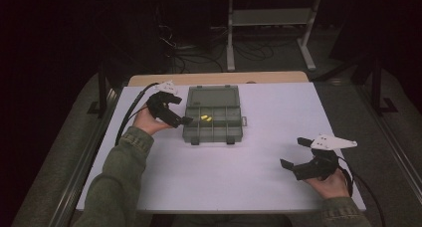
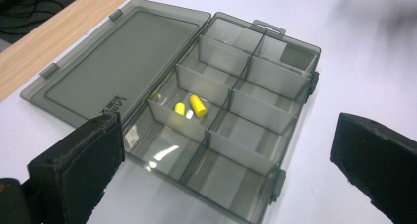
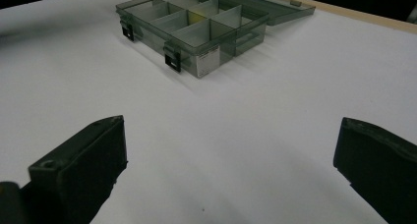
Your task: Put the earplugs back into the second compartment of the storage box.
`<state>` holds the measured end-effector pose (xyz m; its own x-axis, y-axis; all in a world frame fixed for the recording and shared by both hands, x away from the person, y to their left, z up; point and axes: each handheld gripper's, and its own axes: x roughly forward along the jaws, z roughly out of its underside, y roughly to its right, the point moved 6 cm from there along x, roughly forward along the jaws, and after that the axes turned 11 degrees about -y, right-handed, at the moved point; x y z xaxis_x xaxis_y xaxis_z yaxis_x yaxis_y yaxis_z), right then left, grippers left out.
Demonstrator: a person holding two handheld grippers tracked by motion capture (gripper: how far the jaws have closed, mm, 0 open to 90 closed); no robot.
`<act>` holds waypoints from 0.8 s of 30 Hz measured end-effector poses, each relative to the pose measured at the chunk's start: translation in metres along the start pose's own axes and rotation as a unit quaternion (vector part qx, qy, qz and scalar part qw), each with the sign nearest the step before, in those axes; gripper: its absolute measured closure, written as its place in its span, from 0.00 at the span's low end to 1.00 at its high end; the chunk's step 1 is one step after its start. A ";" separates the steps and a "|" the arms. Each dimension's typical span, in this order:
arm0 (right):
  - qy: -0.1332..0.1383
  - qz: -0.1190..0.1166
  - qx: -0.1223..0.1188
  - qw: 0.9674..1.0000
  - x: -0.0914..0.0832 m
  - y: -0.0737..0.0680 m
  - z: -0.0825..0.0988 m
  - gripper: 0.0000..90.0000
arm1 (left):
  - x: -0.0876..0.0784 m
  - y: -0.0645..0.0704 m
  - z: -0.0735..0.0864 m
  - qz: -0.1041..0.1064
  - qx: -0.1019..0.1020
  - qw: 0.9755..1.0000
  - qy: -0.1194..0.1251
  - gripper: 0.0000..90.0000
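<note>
You are holding the left gripper (image 1: 185,120) at the left wall of the compartment box (image 1: 191,126), jaws spread wide and pinching nothing. The box is sitting toward the table's (image 1: 249,177) far left with its lid (image 2: 118,67) lying open and flat. Two yellow earplugs (image 2: 192,106) are resting in a middle compartment; they look light, soft and springy, so you should be pinching one across its middle, gently. The thin dividers are leaving little room around them. Further right, open tabletop is giving free room, and your right gripper (image 1: 294,153) is waiting near the right edge, jaws spread and empty.
</note>
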<state>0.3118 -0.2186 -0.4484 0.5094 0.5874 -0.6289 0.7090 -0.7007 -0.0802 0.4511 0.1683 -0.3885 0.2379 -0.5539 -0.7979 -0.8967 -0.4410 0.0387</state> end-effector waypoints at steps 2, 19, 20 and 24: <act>0.000 0.000 0.000 1.000 0.000 0.000 0.000 0.00 | -0.004 0.002 0.003 0.001 -0.002 1.000 0.008 0.00; -0.002 0.003 0.000 1.000 0.001 0.000 0.000 0.00 | -0.030 0.023 0.043 -0.033 -0.001 0.999 0.042 0.00; -0.002 0.003 0.000 1.000 0.001 0.000 0.000 0.00 | -0.032 0.023 0.045 -0.035 -0.003 0.998 0.046 0.00; -0.002 0.005 0.000 1.000 0.000 0.000 0.000 0.00 | -0.036 0.024 0.054 -0.041 -0.010 0.998 0.055 0.00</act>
<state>0.3117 -0.2184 -0.4489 0.5149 0.5790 -0.6322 0.7041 -0.7063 -0.0734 0.4007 0.2158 -0.3911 0.3515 -0.5886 -0.7280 -0.8652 -0.5013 -0.0124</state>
